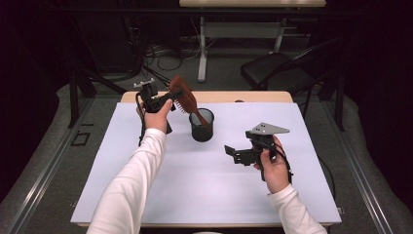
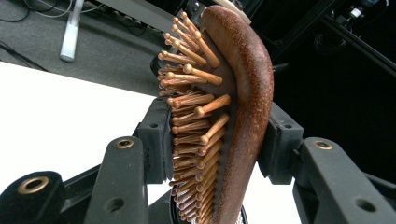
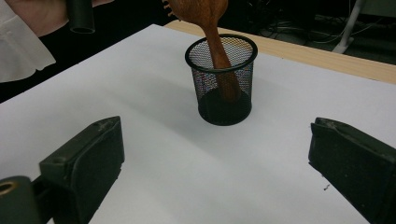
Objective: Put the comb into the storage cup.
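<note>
left tool clamps hairbrush, handle in cup

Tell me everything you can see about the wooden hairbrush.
The hairbrush is reddish-brown wood with an oval head and round-tipped wooden pins on a dark pad. It stands tilted, handle down inside the black mesh cup, head above the rim. The left gripper has its jaws shut on the head, one pad on the pins, one on the back.
</note>
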Demonstrator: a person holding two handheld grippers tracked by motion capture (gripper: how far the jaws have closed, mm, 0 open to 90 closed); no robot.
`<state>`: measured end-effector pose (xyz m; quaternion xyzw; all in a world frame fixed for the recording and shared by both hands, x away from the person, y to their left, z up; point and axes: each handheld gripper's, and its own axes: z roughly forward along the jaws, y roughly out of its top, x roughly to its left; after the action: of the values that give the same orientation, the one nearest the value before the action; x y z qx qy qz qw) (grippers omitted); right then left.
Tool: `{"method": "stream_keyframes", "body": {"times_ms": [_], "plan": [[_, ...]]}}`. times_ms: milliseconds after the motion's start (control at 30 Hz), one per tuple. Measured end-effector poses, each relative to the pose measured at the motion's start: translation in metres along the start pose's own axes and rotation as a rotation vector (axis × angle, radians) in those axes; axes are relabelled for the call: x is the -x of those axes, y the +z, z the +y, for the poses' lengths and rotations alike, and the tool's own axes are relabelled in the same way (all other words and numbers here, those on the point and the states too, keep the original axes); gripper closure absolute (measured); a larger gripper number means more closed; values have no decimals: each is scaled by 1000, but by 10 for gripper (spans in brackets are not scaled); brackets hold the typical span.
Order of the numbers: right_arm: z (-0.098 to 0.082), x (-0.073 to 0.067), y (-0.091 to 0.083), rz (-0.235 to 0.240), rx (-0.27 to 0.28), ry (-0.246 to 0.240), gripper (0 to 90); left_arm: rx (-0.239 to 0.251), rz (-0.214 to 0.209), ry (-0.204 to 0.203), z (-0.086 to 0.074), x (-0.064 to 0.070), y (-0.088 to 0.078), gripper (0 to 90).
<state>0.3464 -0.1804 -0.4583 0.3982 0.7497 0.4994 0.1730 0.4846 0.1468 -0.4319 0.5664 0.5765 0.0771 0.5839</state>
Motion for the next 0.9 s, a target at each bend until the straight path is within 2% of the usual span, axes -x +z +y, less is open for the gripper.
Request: {"method": "stream_keyframes", "body": {"times_ms": [300, 900], "plan": [[0, 0, 0, 0, -1, 3, 32, -10, 9, 13, -5, -1, 4, 531], [-1, 0, 1, 2, -7, 2, 32, -25, 22, -11, -14, -11, 9, 527]]}}
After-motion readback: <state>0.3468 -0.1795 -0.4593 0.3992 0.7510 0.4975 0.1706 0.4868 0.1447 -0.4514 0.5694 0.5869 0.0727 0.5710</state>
